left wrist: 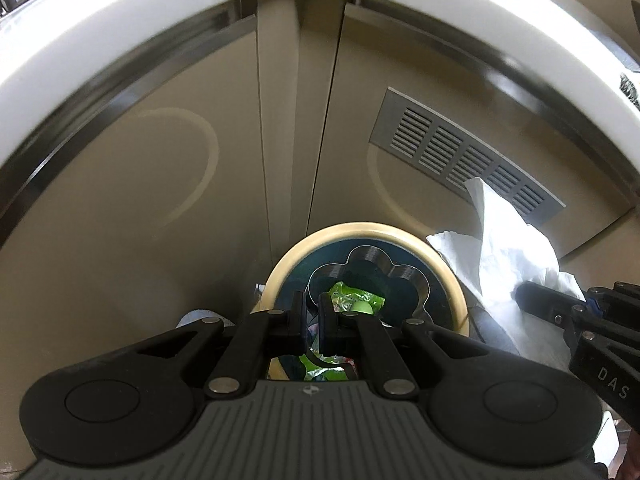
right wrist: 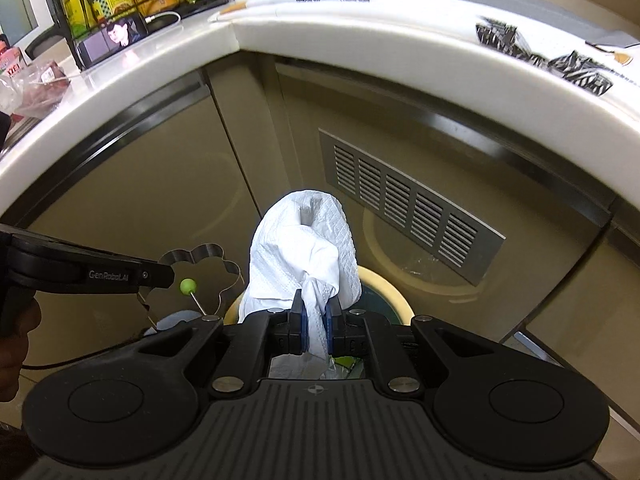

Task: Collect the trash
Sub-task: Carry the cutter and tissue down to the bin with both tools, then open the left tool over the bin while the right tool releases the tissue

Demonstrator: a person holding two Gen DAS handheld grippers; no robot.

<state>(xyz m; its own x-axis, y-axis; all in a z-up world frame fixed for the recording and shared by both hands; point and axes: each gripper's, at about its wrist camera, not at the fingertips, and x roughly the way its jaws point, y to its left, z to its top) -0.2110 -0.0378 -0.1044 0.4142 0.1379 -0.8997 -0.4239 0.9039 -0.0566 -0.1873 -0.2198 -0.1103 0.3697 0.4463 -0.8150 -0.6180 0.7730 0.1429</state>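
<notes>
A: Status? Bin (left wrist: 460, 292) sits on the floor under the desk (right wrist: 360, 44) corner, green wrappers already in it.
B: Right claw (right wrist: 315, 312) clamped on the white tissue wad (right wrist: 308, 248), just above the bin rim.
A: Left claw (left wrist: 313, 316)?
B: Clamped on the flower-shaped metal cutter (right wrist: 192, 280), over the opening. Neither dropped yet.

Beige cabinets (right wrist: 168, 184) under white countertop (right wrist: 360, 44), vent grille (right wrist: 408, 200)

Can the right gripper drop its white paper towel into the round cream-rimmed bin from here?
Probably yes. The right gripper, jaws shut on the crumpled white paper towel, hangs over the round cream-rimmed bin. The flower-shaped metal ring in the left gripper sits aside, not blocking.
</notes>
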